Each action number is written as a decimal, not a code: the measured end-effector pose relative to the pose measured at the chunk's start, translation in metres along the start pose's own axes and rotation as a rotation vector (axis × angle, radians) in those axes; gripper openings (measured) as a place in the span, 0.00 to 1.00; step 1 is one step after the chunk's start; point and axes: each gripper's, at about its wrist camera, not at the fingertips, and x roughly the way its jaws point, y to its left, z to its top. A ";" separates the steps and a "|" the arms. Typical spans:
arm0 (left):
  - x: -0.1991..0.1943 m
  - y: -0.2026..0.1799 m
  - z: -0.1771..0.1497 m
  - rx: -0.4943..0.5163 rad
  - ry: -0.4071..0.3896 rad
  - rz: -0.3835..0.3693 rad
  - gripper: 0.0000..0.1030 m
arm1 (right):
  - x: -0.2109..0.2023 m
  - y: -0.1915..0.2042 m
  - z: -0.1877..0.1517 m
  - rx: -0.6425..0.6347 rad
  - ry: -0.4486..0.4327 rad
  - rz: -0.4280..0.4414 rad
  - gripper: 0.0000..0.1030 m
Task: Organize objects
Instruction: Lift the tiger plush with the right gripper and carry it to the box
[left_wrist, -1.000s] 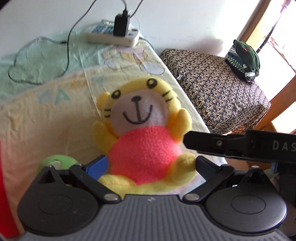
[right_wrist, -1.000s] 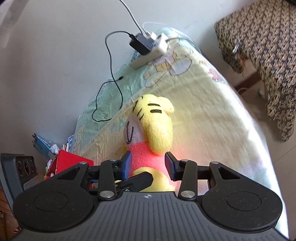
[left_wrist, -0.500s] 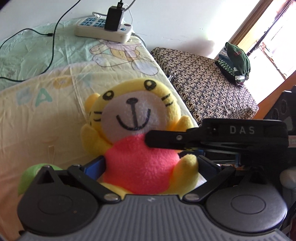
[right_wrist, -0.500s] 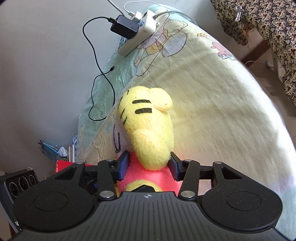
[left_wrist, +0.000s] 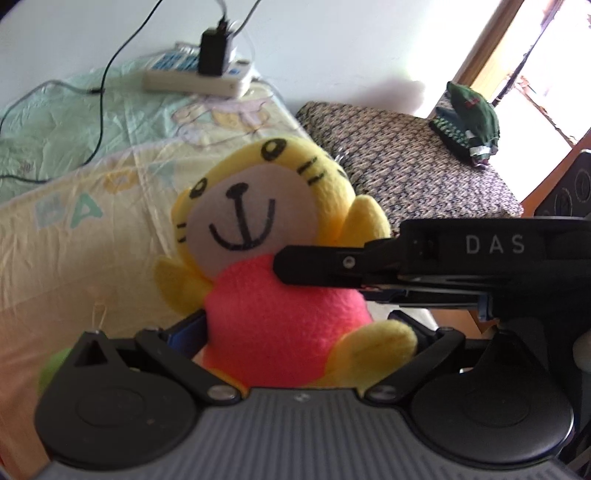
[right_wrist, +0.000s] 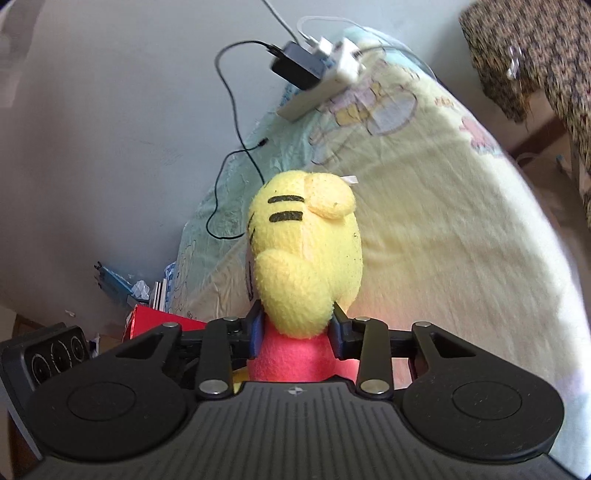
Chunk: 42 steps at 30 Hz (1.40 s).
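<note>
Both grippers pinched the plush tiger (left_wrist: 284, 295): the left gripper (left_wrist: 295, 332) at its lower body, the right gripper (right_wrist: 295, 332) below the head.

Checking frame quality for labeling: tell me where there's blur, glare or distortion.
Left wrist view: window blown out white, power strip and plush toy slightly soft. Right wrist view: bedsheet edge curves from fisheye distortion, sunlit patch bright, plush sharper.

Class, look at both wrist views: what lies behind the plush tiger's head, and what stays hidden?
Behind the plush tiger lies the pastel bedsheet, with a power strip further back by the wall. The sheet directly behind its body is covered.
</note>
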 end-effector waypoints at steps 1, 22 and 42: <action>-0.005 -0.004 -0.001 0.013 -0.013 -0.003 0.96 | -0.006 0.004 -0.002 -0.021 -0.013 0.000 0.36; -0.106 -0.040 -0.045 0.128 -0.242 0.047 0.96 | -0.063 0.065 -0.052 -0.152 -0.155 0.105 0.36; -0.246 0.072 -0.099 0.061 -0.415 0.212 0.96 | 0.022 0.210 -0.119 -0.269 -0.129 0.267 0.37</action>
